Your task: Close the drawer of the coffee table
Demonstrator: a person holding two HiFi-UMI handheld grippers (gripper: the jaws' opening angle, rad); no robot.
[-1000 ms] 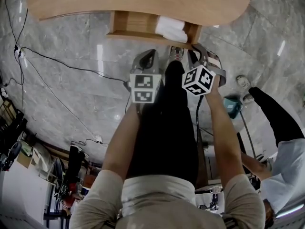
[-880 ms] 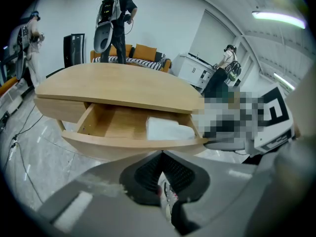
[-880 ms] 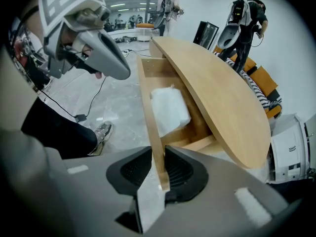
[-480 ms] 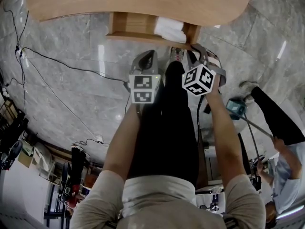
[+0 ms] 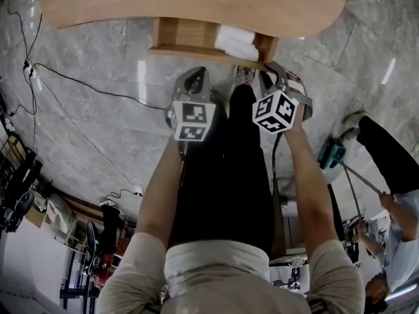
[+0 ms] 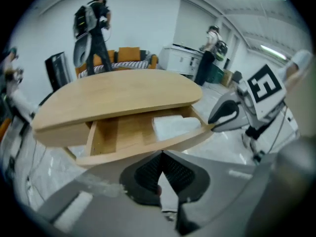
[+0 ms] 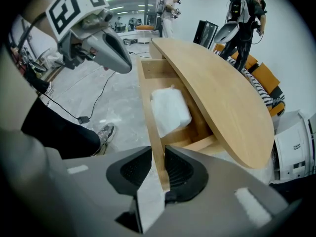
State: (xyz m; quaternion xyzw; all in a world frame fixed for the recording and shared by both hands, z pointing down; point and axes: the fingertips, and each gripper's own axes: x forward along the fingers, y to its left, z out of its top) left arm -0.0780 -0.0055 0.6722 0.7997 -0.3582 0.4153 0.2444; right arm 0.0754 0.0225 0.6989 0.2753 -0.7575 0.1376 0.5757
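The wooden coffee table (image 5: 196, 2) has its drawer (image 5: 183, 34) pulled out, and a folded white cloth (image 5: 236, 40) lies at the drawer's right end. My right gripper (image 5: 268, 67) is shut on the right end of the drawer front (image 7: 150, 107). In the right gripper view the thin board stands between the pads of that gripper (image 7: 159, 169). My left gripper (image 5: 196, 77) is shut and empty. It hovers just short of the middle of the drawer front (image 6: 148, 149). The left gripper view shows the left gripper (image 6: 161, 154) with its pads together, and the cloth (image 6: 175, 125) beyond it.
Black cables (image 5: 85, 87) trail over the marble floor on the left. Another person (image 5: 386, 169) with a blue tool (image 5: 329, 154) stands to the right. My own legs in black trousers (image 5: 229, 175) reach towards the drawer. People and an orange sofa (image 6: 126, 56) are behind the table.
My left gripper has rolled a little and its marker cube has shifted slightly left. The right gripper has kept its hold. The person on the right and the blue tool have moved.
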